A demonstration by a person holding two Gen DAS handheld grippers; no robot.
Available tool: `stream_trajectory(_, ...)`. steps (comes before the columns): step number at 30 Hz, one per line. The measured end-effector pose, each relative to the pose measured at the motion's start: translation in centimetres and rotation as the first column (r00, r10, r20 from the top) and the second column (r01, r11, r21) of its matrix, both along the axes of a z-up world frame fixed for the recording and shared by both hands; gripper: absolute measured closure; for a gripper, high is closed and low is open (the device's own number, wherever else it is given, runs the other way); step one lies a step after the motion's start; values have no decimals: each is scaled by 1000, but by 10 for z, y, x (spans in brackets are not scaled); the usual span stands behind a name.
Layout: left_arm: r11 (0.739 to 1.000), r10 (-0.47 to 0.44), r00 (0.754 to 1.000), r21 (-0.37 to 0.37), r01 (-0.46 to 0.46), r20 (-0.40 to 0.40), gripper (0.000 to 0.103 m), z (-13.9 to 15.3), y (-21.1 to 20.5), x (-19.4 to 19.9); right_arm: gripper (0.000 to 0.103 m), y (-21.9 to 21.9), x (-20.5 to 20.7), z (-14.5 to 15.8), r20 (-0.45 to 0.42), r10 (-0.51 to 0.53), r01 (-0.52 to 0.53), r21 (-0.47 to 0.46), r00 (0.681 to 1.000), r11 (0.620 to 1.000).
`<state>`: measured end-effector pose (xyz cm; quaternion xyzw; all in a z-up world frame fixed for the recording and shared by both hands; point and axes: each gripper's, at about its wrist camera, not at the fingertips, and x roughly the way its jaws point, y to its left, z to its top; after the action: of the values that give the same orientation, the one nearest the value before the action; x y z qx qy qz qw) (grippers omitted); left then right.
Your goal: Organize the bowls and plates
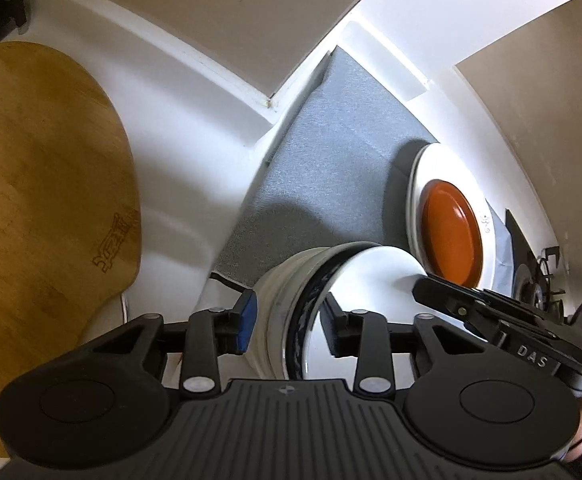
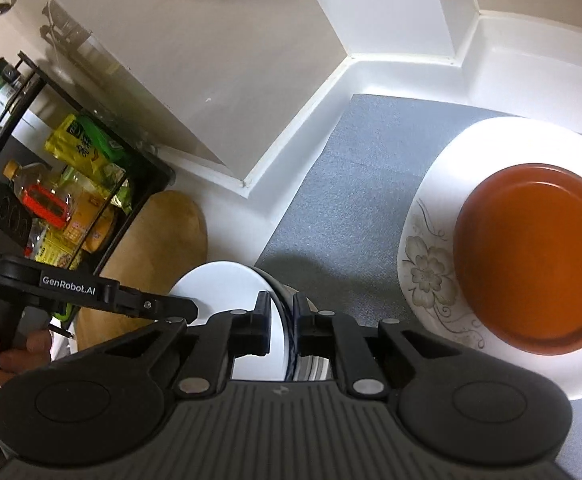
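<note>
Left gripper (image 1: 289,320) and right gripper (image 2: 281,320) fingers clamped on glossy stacked bowls (image 1: 291,300), woven grey mat (image 1: 331,168)

home kitchen | white counter (image 2: 391,68) | gas stove (image 1: 539,276) | pantry rack (image 2: 71,184) | cutting board (image 1: 39,184)

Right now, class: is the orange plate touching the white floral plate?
Touching. The right wrist view shows the orange plate resting on the white floral plate, no gap between them; the left wrist view agrees.
</note>
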<state>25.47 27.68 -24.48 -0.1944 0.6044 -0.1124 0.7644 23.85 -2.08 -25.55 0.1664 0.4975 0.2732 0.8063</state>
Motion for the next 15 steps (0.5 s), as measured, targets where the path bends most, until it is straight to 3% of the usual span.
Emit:
stream_trajectory(4, 999, -11, 999, 40, 12, -32, 49, -11, -3, 1, 59, -10, -5, -9, -63, -44, 46, 32, 997, 998)
stream_trajectory(7, 1000, -7, 996, 25, 9, -86, 47, -30, -5, 1, 52, -17, -8, -27, -148, -78, 89, 69, 986, 994)
stream_trajectory(8, 1000, -5, 995, 21, 7, -100, 42, -36, -6, 1, 52, -19, -8, -34, -185, -89, 106, 81, 979, 991)
stream_trajectory(9, 1000, -3, 993, 2, 4, -115, 37, -42, -7, 0, 52, -19, -8, -41, -211, -95, 117, 94, 973, 989)
stream_trajectory(11, 999, -1, 992, -39, -4, -128, 37, -49, -11, 0, 51, -16, -9, -52, -245, -87, 120, 123, 966, 985)
stream_trajectory(15, 999, -17, 993, -45, 12, -116, 39, -49, -20, 0, 32, -9, -8, -69, -289, -75, 130, 175, 955, 976)
